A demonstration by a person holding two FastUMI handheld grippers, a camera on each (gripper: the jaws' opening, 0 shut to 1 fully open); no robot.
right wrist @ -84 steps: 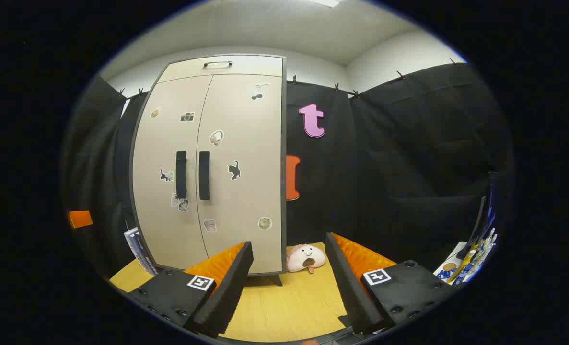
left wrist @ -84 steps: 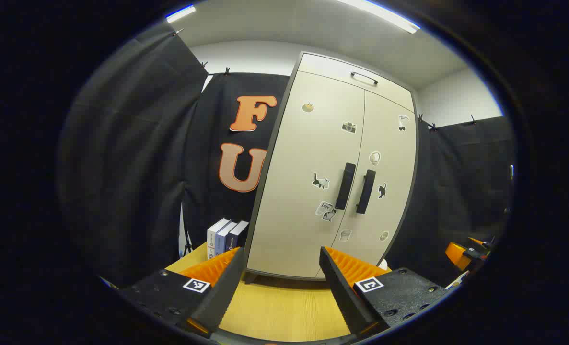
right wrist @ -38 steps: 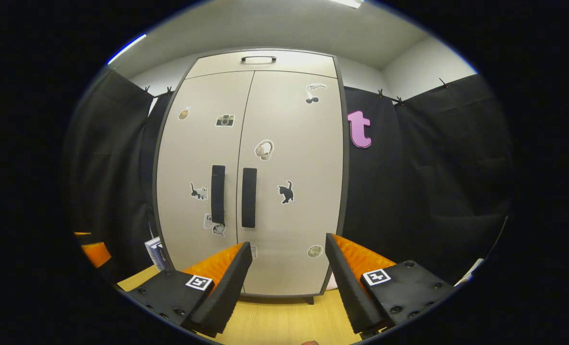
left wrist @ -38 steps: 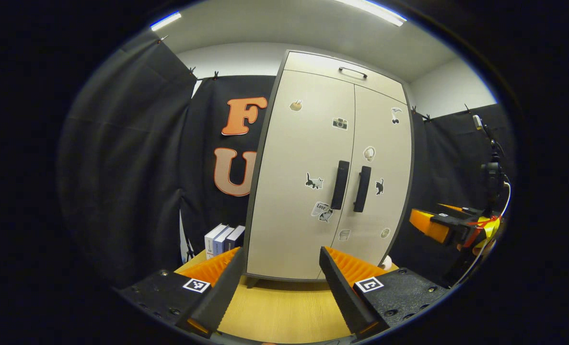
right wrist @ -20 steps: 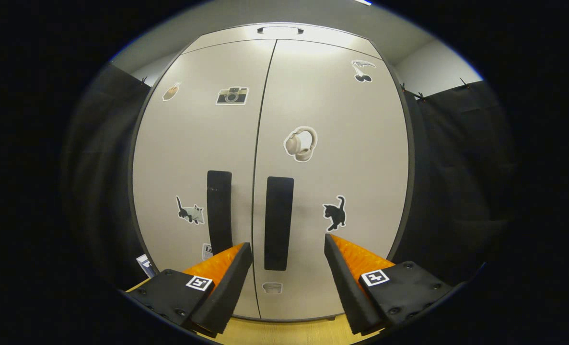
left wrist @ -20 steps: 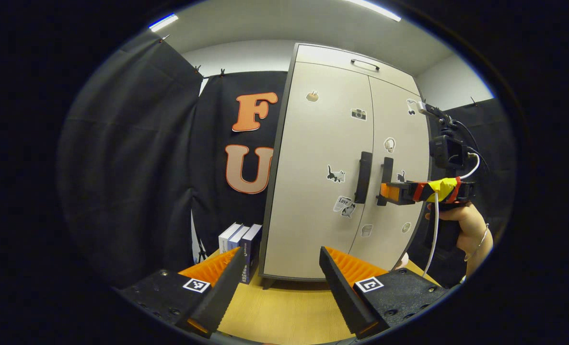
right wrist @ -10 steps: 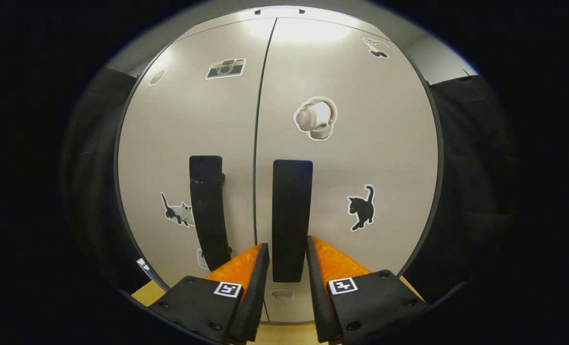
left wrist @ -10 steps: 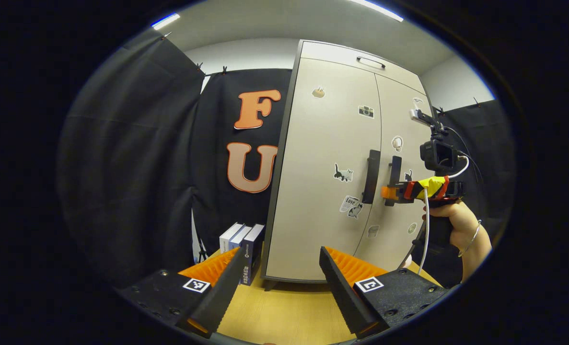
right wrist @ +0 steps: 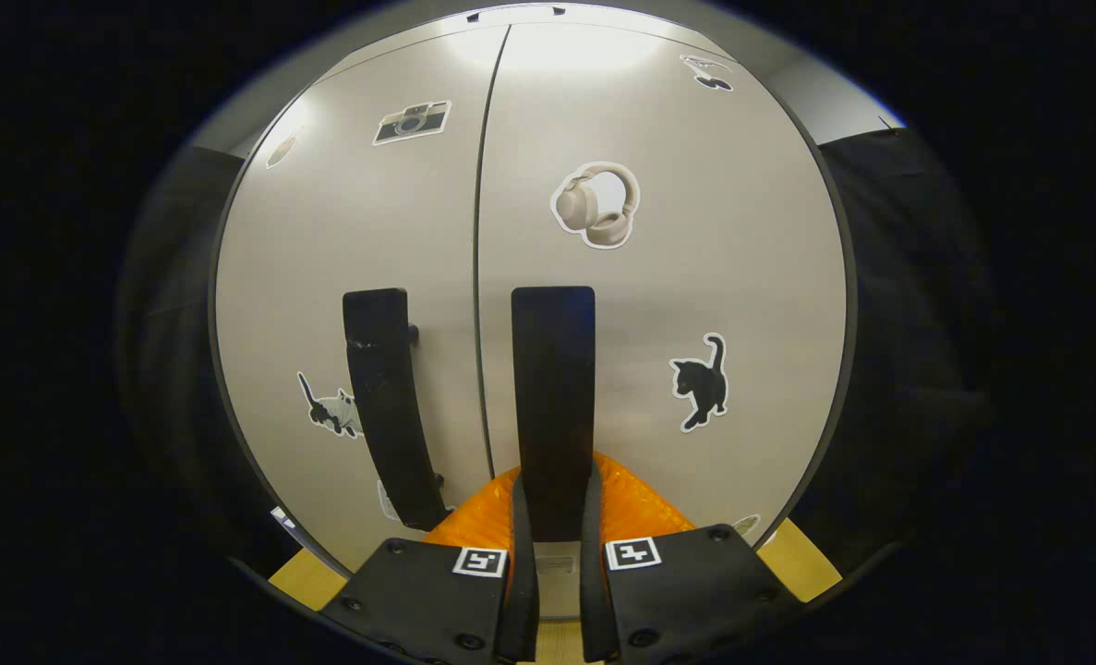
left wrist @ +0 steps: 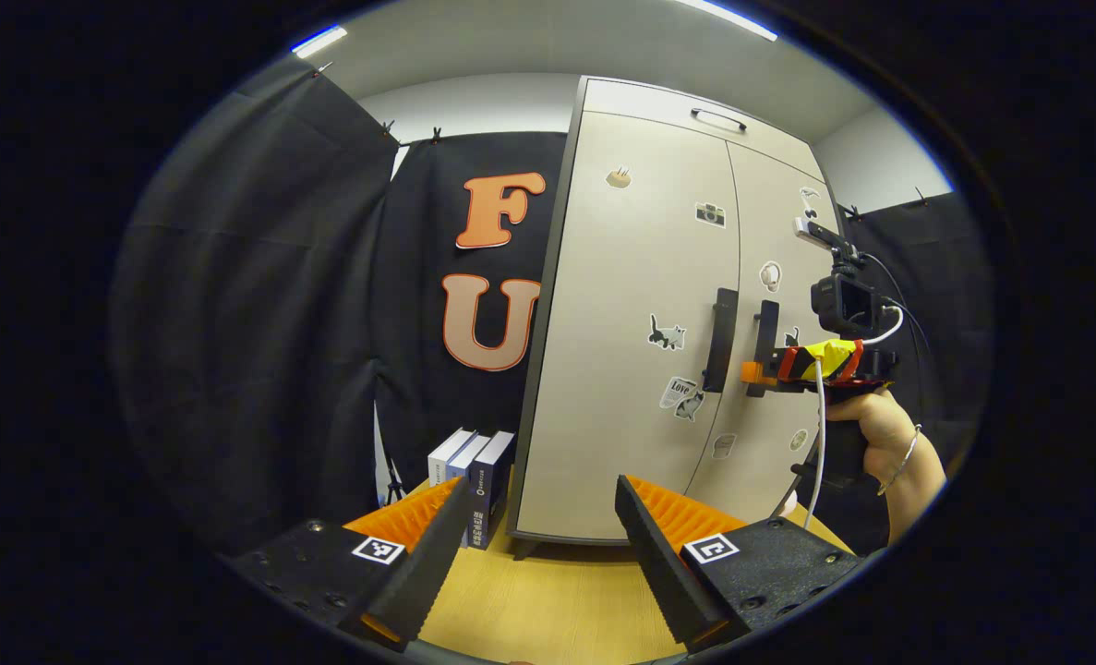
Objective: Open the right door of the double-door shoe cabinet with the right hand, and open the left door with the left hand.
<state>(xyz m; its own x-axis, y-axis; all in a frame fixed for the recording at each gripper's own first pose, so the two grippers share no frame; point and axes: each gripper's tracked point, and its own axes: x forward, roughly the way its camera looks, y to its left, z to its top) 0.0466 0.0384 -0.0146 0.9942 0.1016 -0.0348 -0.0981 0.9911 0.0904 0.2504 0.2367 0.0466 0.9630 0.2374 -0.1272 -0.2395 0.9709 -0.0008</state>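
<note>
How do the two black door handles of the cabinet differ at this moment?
The right handle has the right gripper closed on its lower end; the left handle is untouched. The left gripper is open, apart from the cabinet. Both handles are black vertical bars beside the middle seam, and both doors look shut.
</note>
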